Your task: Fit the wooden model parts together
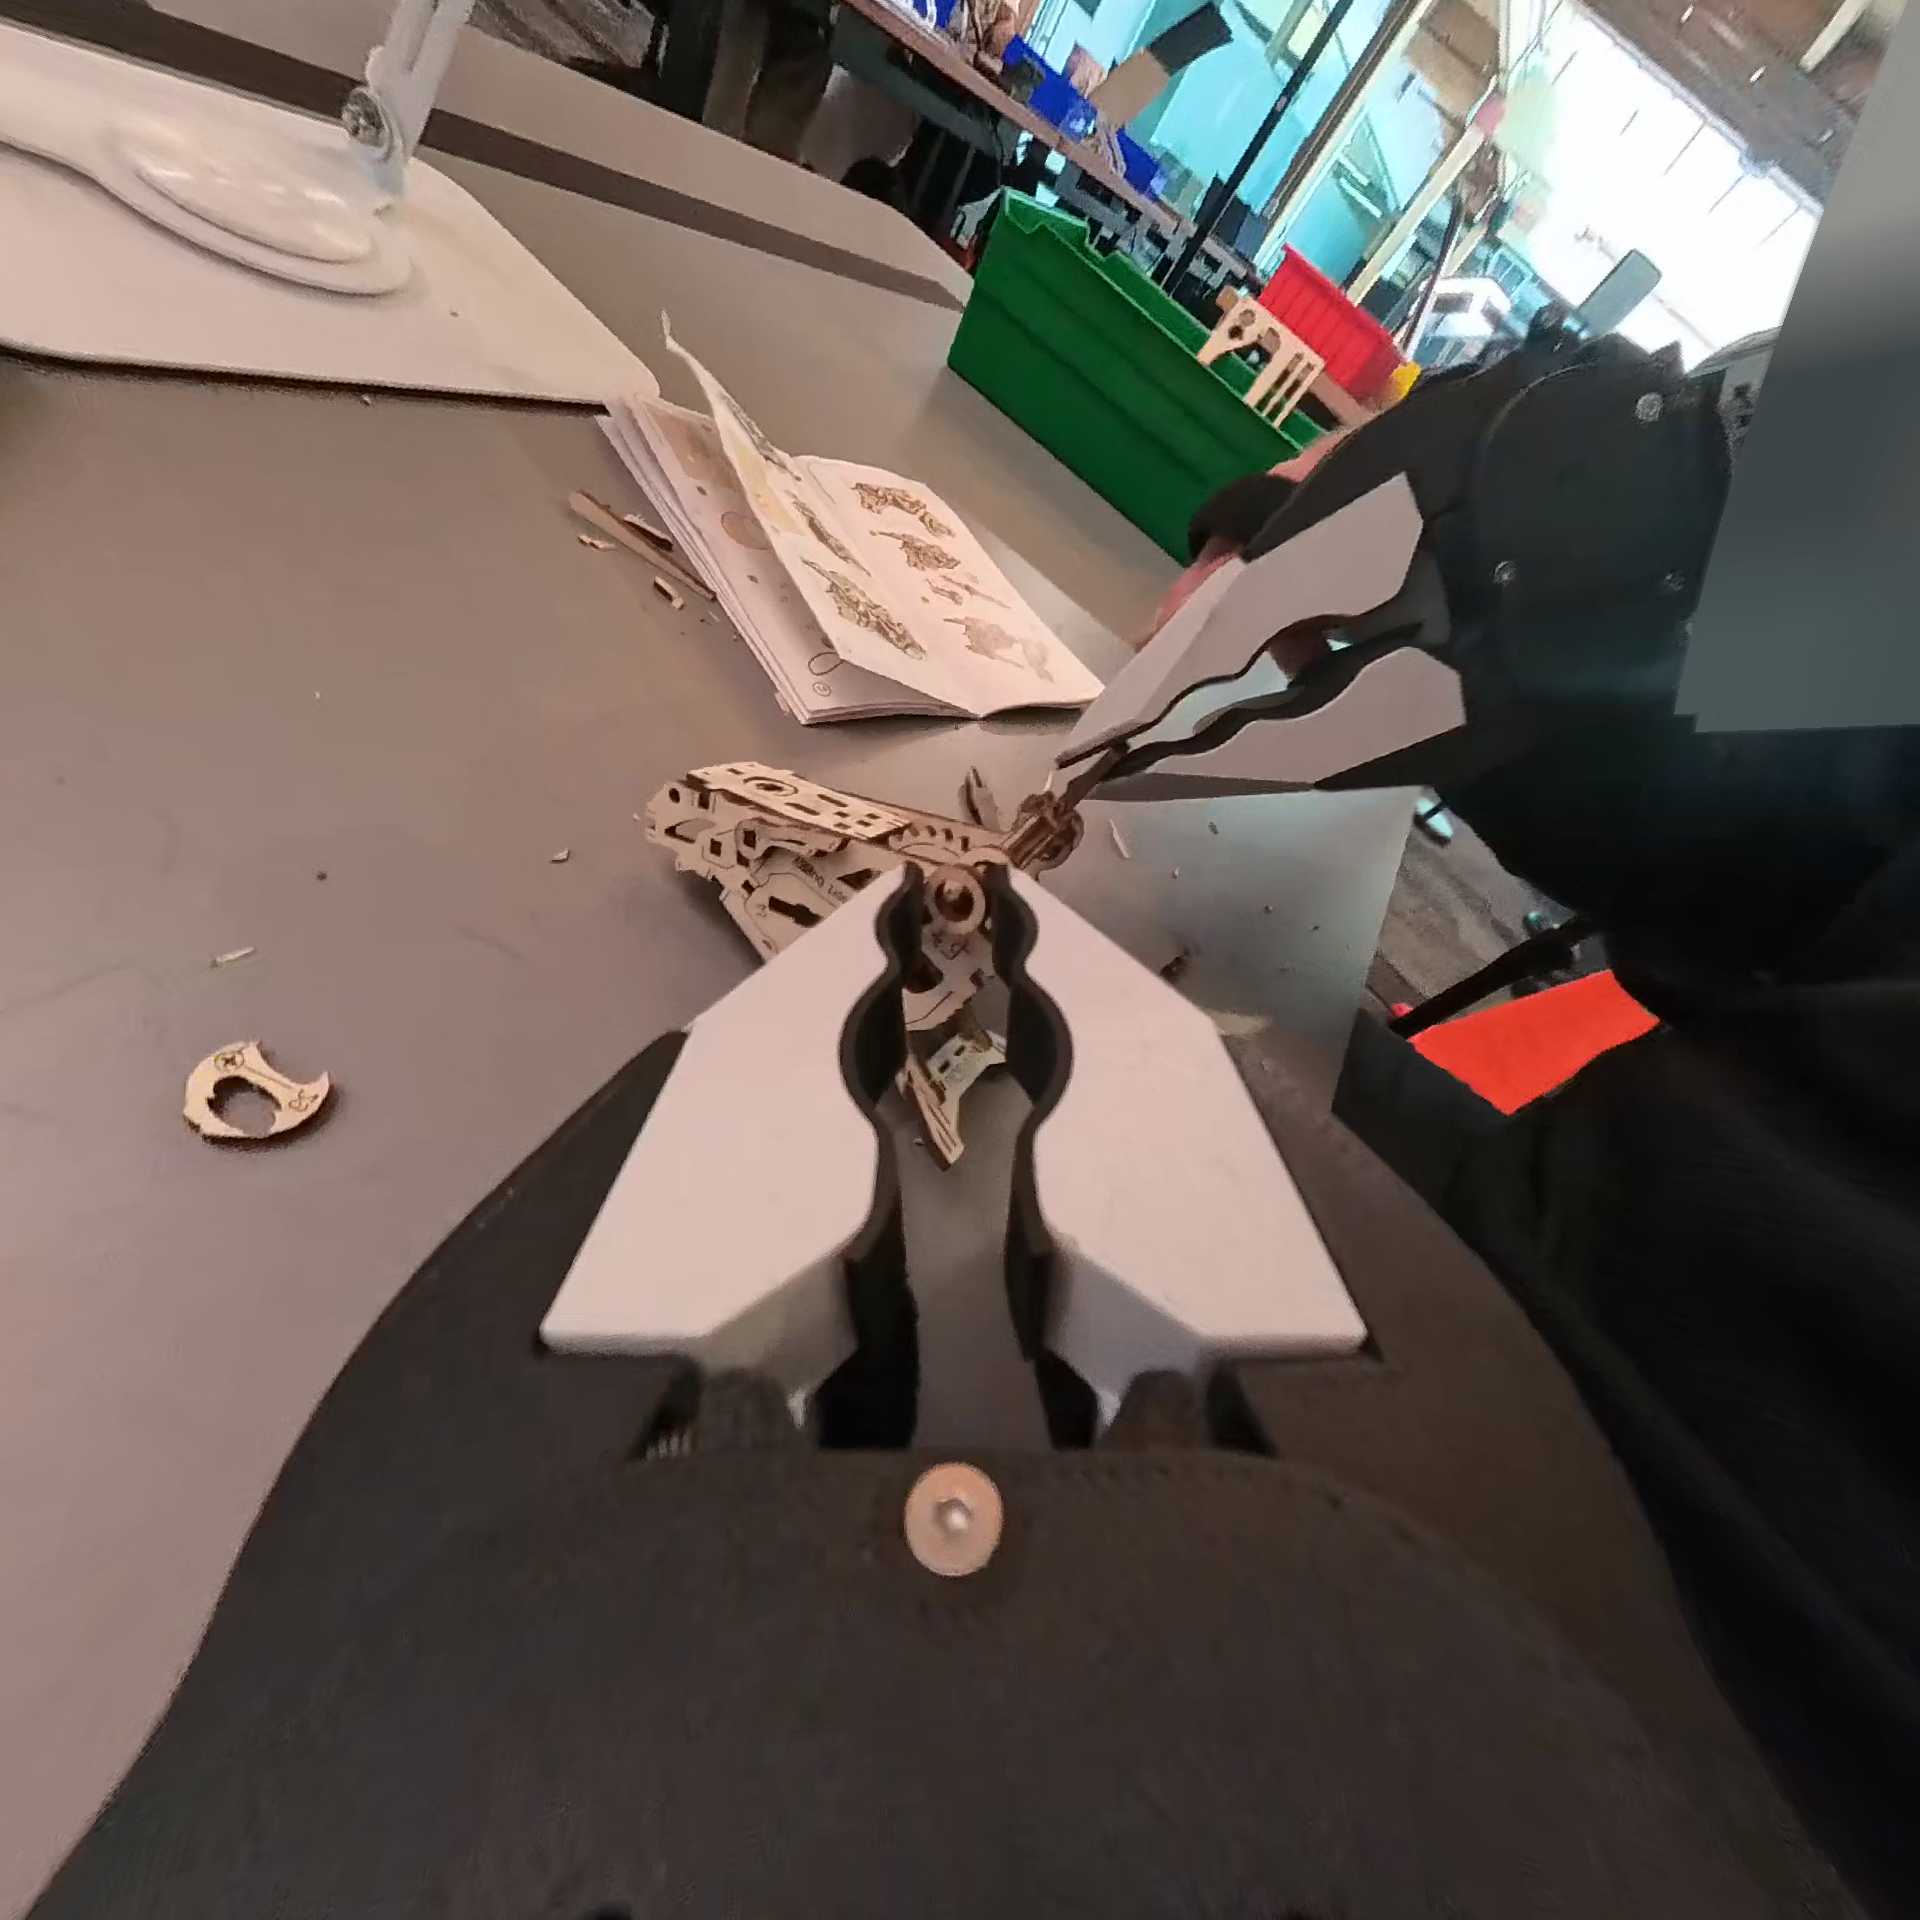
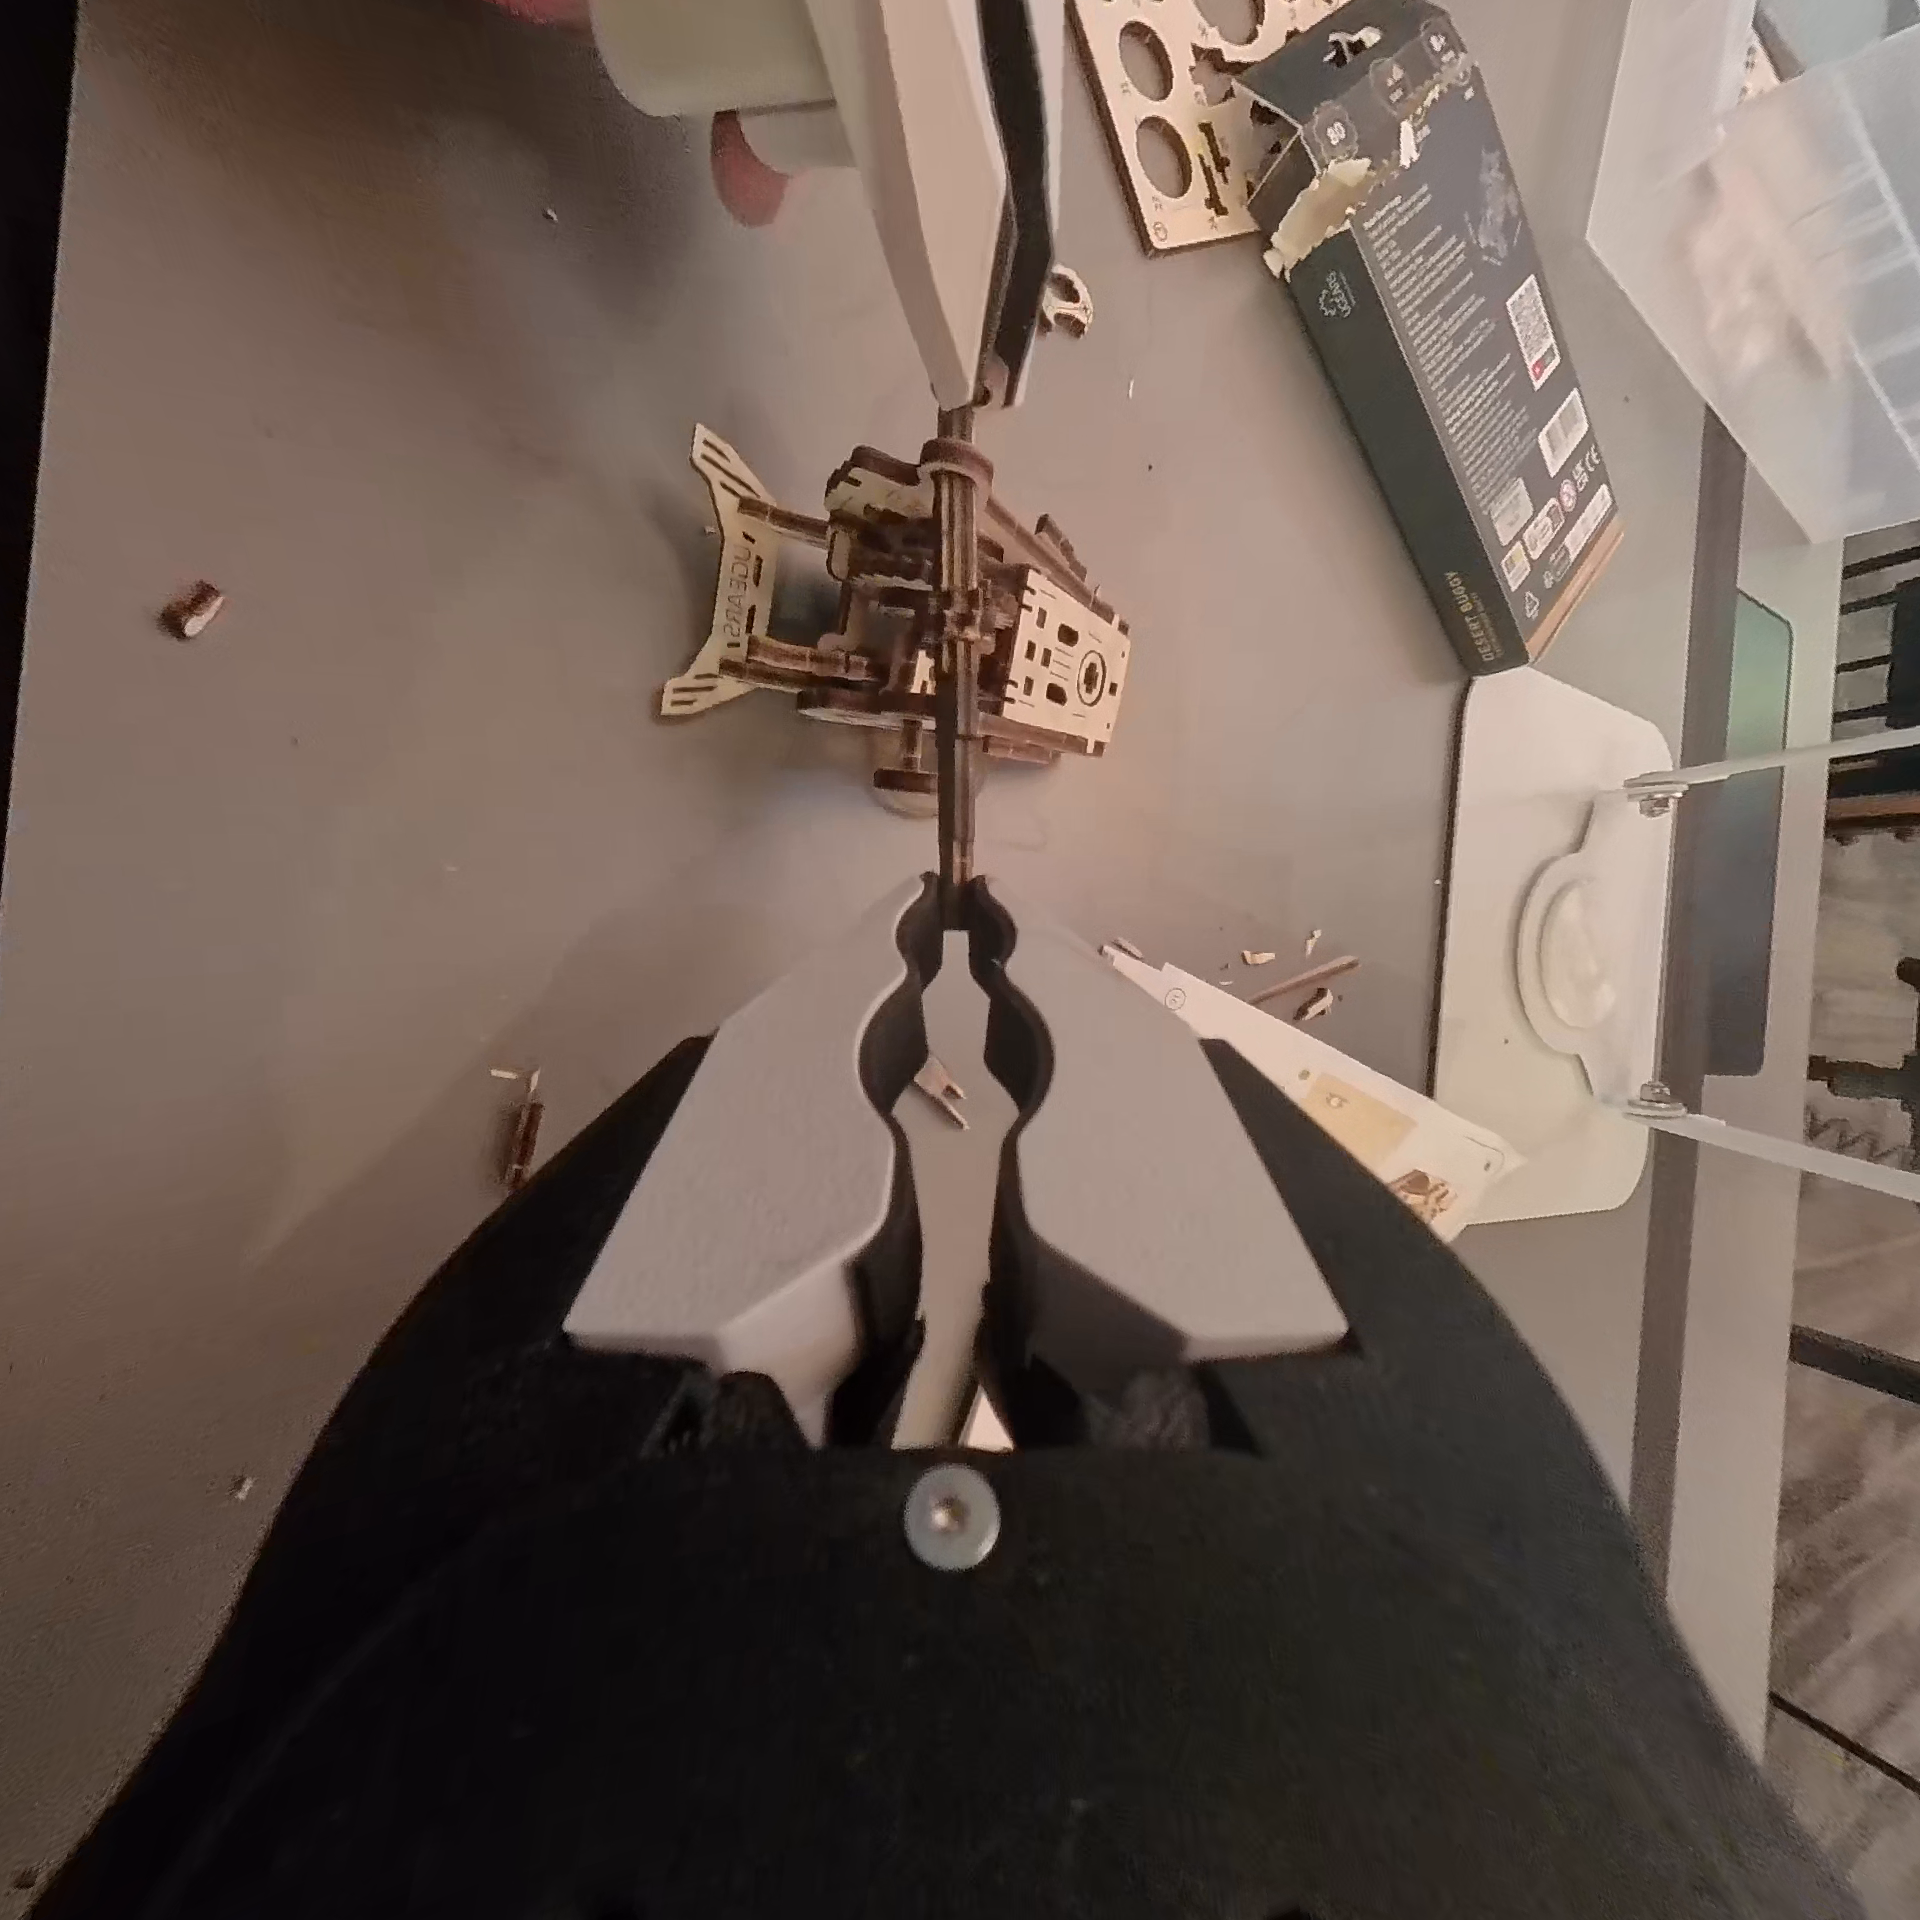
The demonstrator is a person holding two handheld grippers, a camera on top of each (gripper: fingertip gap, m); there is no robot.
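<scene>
A partly built wooden model [image 2: 1060, 665] lies on the grey table [image 2: 312, 727]; it also shows in the left wrist view [image 1: 769, 831]. A thin wooden part [image 2: 951, 800], seen edge-on, spans over it between both grippers. My right gripper [image 2: 951, 891] is shut on its near end. My left gripper [image 2: 977, 400] comes in from the top of the right wrist view at the part's far end. In the left wrist view my left gripper [image 1: 954, 891] has its pads against the part's round ring end [image 1: 956, 902]. The right gripper [image 1: 1070, 774] pinches the part beside it.
An open booklet [image 1: 862, 582], a green bin [image 1: 1101, 343] and a red bin [image 1: 1330, 307] lie behind. A loose crescent piece [image 1: 255, 1091] lies left. A dark box [image 2: 1444, 343], a punched sheet [image 2: 1174, 125], a clear container [image 2: 1766, 260] and a white stand base [image 2: 1558, 935] stand right. There is about 8 cm between the tips of the two grippers.
</scene>
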